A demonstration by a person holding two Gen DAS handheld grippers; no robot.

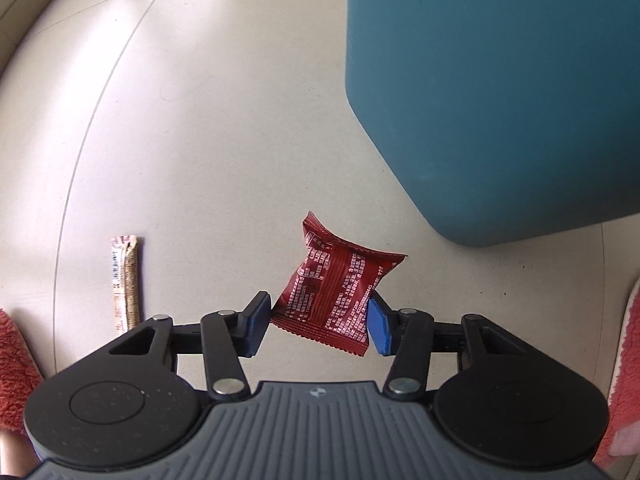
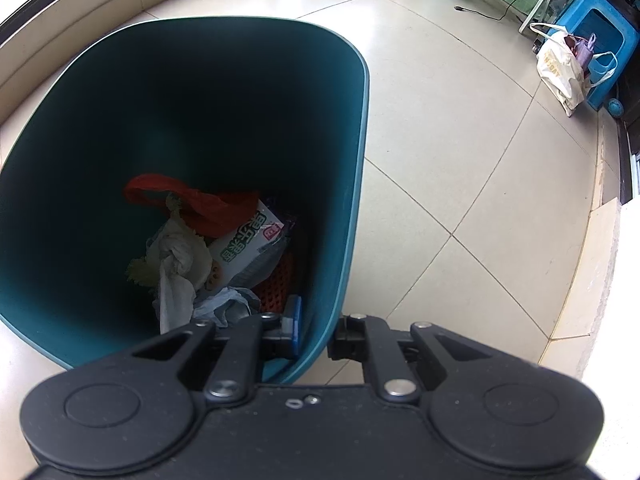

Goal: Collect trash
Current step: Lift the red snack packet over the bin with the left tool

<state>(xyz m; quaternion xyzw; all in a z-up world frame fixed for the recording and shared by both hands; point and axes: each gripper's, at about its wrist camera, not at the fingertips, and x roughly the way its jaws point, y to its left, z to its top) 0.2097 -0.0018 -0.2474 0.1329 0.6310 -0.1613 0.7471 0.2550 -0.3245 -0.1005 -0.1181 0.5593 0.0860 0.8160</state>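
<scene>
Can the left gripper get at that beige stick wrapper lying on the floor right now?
Probably not yet. The left gripper already has the red wrapper between its pads, so the jaws are occupied. The floor around the beige stick wrapper looks clear, so after dropping the red one, likely yes.

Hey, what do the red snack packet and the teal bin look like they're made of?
Red snack packet: likely thin plastic or foil film, glossy, with crimped serrated end seams and creases. Teal bin: probably moulded plastic, smooth semi-matte walls with rounded corners and a thin, even rim.
</scene>
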